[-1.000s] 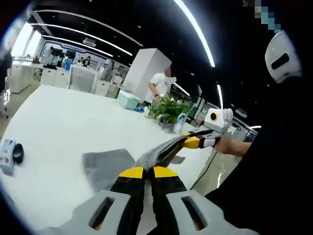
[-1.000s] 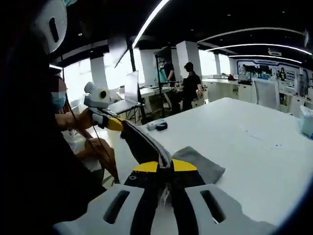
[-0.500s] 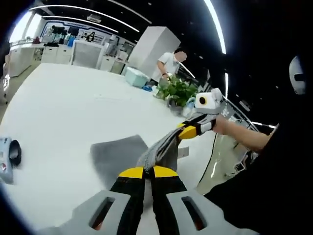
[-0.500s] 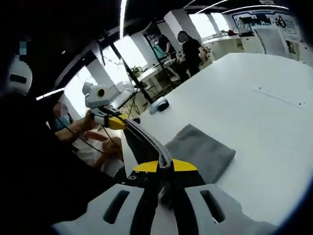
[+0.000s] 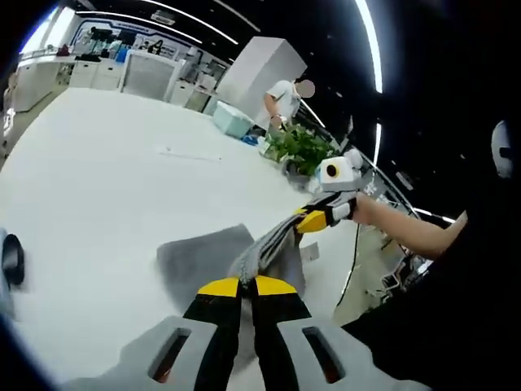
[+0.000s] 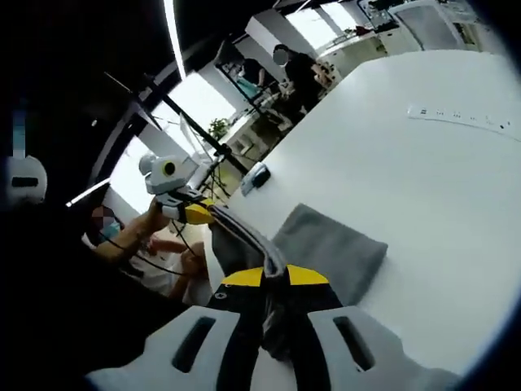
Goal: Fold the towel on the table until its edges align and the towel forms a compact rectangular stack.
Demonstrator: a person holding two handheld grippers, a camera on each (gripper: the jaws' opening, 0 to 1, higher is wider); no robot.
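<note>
A grey towel [image 5: 195, 261] lies partly on the white table [image 5: 106, 179], its near edge lifted and stretched between both grippers. My left gripper [image 5: 247, 285] is shut on one corner of that edge. In the left gripper view the right gripper [image 5: 313, 220] comes in from the right, shut on the other corner. In the right gripper view my right gripper [image 6: 275, 277] is shut on the towel [image 6: 330, 248], and the left gripper [image 6: 195, 213] holds the far end of the raised edge at the left.
A potted plant [image 5: 297, 151] and a pale box [image 5: 230, 124] stand at the table's far side. A small dark-and-white object [image 6: 256, 176] lies near the table edge. People stand in the background [image 6: 297, 77]. The table edge runs close by the grippers.
Both views have tilted and shifted as the hands moved. The raised towel edge stays stretched between the grippers, and more of the table top shows beyond the towel.
</note>
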